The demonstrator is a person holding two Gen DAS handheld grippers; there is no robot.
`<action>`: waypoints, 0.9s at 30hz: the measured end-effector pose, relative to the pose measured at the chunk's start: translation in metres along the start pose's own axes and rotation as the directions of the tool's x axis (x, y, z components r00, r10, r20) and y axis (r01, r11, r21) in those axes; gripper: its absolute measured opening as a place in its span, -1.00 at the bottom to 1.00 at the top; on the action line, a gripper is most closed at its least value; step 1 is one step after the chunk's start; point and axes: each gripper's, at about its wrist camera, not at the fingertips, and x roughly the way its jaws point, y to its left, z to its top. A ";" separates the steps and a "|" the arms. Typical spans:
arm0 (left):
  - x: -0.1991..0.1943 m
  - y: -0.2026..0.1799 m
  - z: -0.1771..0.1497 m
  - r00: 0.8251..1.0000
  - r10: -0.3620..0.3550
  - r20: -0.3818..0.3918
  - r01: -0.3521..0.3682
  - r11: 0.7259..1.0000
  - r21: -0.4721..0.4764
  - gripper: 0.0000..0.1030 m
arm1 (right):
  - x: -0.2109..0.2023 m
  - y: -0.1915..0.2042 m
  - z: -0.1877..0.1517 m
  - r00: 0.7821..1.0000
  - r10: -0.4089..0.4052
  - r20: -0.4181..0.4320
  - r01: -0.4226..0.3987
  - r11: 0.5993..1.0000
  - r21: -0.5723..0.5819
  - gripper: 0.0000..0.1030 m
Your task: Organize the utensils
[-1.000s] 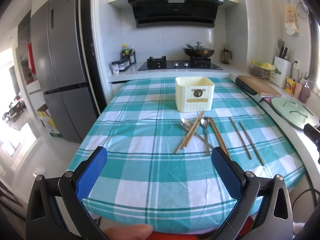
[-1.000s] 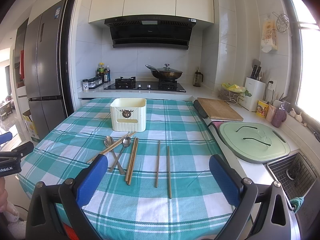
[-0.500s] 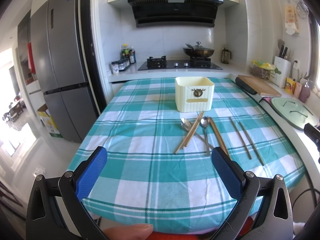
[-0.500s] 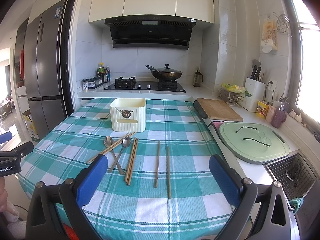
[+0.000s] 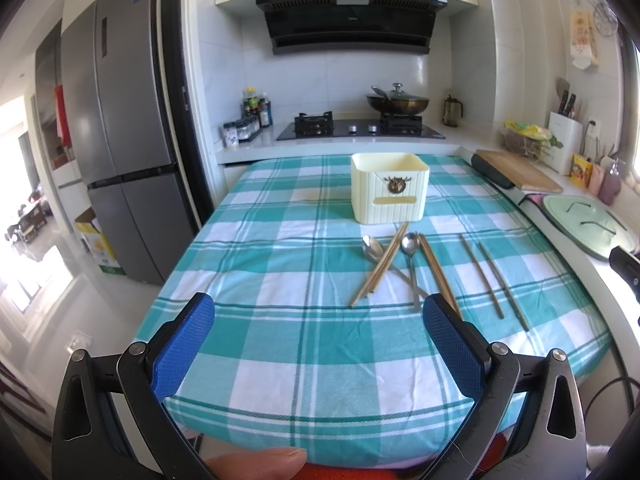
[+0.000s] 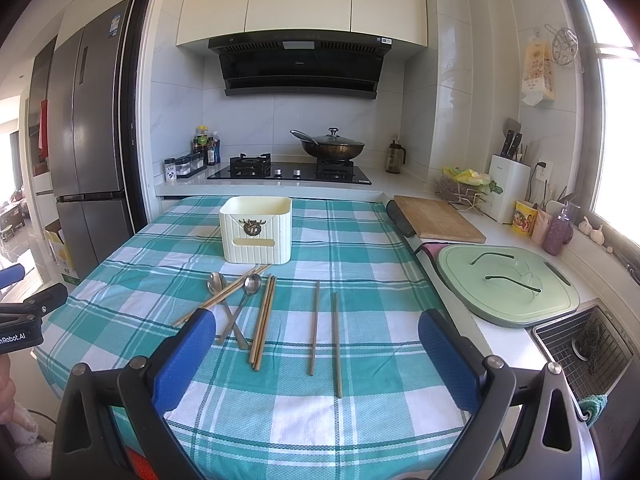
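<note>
Both sets of jaws gape wide, empty, above the table (image 6: 360,432) edge. Best opener: right gripper (image 6: 316,358) straddles the lone chopstick (image 6: 337,344) at twelve o'clock, then into the cream holder (image 6: 256,229).

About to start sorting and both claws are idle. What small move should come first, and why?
Probably ease the right claw forward and down over the two separate chopsticks. Both claws are open and empty, the cream holder holds nothing that shows, and that pair lies clear of the crossed spoons, nearest the right claw. The left claw can wait.
</note>
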 end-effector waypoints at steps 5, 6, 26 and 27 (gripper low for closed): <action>0.000 0.000 0.000 1.000 0.000 -0.001 0.000 1.000 -0.001 0.99 | 0.000 0.000 0.000 1.000 -0.001 0.000 0.001 1.000 0.001 1.00; 0.000 0.001 -0.001 1.000 0.000 -0.001 0.000 1.000 -0.002 0.99 | 0.000 0.000 0.000 1.000 -0.001 0.000 0.001 1.000 0.001 1.00; 0.038 0.018 -0.004 0.997 0.001 -0.078 -0.006 0.998 -0.063 0.99 | 0.015 -0.007 -0.001 1.000 0.000 -0.030 0.001 1.000 0.030 1.00; 0.041 0.019 -0.005 0.996 0.002 -0.084 -0.007 0.998 -0.067 0.99 | 0.017 -0.008 -0.001 0.999 -0.002 -0.032 0.003 0.999 0.032 1.00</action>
